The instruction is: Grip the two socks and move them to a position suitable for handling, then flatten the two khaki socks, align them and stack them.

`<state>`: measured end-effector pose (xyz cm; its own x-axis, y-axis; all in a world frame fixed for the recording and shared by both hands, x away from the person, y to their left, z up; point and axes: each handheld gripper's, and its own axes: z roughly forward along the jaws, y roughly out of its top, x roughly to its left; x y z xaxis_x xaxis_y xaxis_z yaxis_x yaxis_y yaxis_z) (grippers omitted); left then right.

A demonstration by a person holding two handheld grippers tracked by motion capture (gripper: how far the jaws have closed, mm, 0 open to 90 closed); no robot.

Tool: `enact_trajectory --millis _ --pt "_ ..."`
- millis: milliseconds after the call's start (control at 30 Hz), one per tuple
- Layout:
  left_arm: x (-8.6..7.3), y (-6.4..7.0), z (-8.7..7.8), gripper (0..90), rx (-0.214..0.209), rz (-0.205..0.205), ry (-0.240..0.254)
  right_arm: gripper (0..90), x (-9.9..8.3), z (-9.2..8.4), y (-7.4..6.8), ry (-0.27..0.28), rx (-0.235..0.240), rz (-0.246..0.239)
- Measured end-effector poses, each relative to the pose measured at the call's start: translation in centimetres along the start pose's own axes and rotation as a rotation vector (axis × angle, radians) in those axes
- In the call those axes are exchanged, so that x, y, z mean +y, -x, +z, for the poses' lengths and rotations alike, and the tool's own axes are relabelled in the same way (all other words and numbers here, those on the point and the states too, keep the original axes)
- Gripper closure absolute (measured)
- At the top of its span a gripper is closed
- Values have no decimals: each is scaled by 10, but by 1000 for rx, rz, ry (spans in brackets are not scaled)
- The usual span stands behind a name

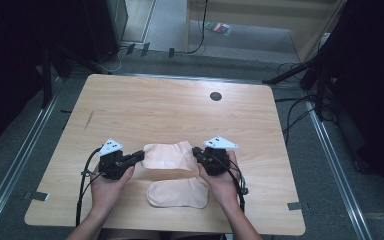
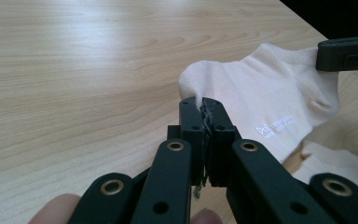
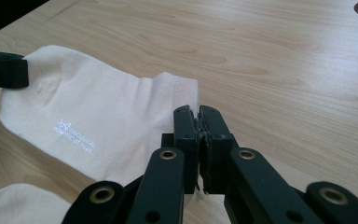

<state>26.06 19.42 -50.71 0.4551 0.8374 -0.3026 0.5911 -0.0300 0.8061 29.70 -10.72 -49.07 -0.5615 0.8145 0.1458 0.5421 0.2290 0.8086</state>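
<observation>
Sock [image 1: 166, 155] – pale, with small white lettering – hangs stretched between your two grippers, above the near middle of the wooden table [image 1: 180, 107]. Your left gripper [image 1: 141, 156] is clamped on one end of it; in the left gripper view the jaws are pinched together on a bunch of fabric [image 2: 200, 103]. Your right gripper [image 1: 196, 151] is clamped on the opposite end, at the ribbed cuff [image 3: 186, 93]. Holding both ends likely keeps the sock flat and spread, so it can be laid or folded squarely. A second sock [image 1: 178, 193] lies flat on the table just in front of you, between your hands – probably the mate, waiting to be paired. No box, bin or tray stands on the table.
</observation>
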Motion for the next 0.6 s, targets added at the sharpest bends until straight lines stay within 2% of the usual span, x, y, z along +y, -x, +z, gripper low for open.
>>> enact_trajectory --millis 367,600 --pt "-21 25 -19 883 -43 39 -23 875 -17 -32 -7 -5 7 9" --pt "-41 40 -24 883 -61 44 -39 875 -36 -47 -12 -23 4 10"
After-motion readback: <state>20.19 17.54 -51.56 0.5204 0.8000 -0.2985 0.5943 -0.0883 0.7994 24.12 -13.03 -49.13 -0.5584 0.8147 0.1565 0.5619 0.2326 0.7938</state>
